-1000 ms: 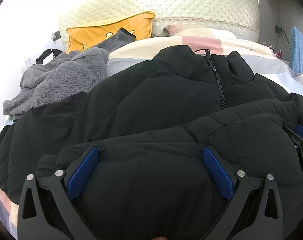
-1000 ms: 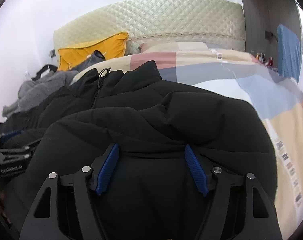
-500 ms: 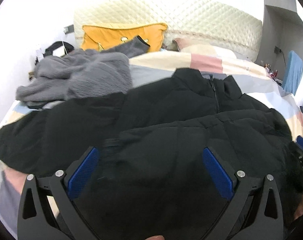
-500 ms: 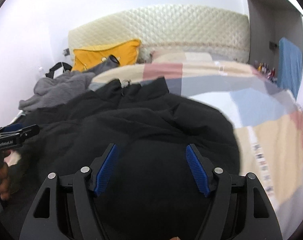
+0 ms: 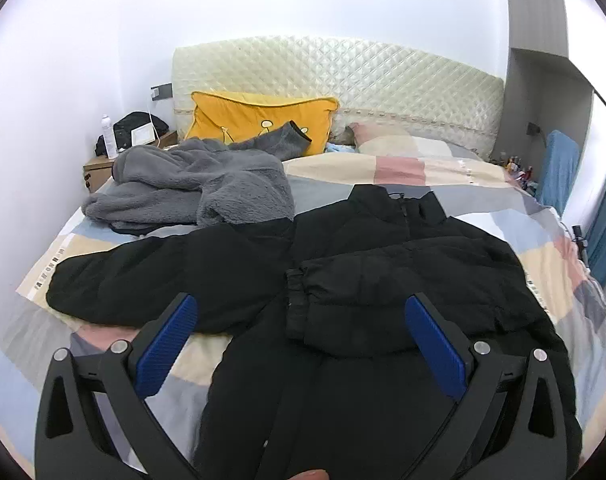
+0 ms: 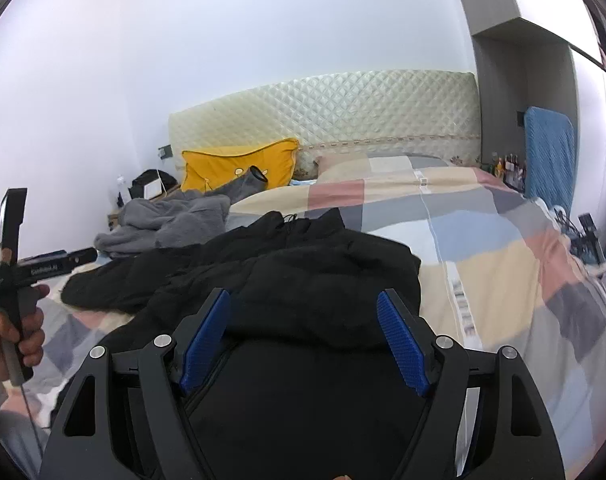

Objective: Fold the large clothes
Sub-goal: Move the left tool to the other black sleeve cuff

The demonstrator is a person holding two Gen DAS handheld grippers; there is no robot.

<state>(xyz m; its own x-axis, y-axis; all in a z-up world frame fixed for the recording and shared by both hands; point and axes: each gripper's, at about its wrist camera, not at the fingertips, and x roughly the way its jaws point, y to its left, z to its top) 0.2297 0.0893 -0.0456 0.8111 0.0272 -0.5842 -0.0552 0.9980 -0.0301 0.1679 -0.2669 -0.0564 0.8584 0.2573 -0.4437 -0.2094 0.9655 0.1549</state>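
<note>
A black puffer jacket (image 5: 383,280) lies front up on the bed, collar toward the headboard. Its right sleeve (image 5: 403,292) is folded across the chest, cuff near the middle. Its left sleeve (image 5: 143,276) lies spread out to the left. My left gripper (image 5: 301,320) is open and empty, held above the jacket's lower part. My right gripper (image 6: 303,320) is open and empty above the jacket (image 6: 303,272) on its right side. The left gripper also shows in the right wrist view (image 6: 43,268), held in a hand at the far left.
A grey fleece garment (image 5: 191,188) is heaped at the bed's left rear. A yellow pillow (image 5: 259,120) leans on the quilted headboard (image 5: 343,76). The patchwork bedspread (image 6: 483,240) lies bare to the right. A nightstand (image 5: 103,164) with a bottle stands at the left wall.
Both grippers have pulled back and up from the jacket, which now shows whole on the bed. The right sleeve stays folded across the chest. Both stay open.
</note>
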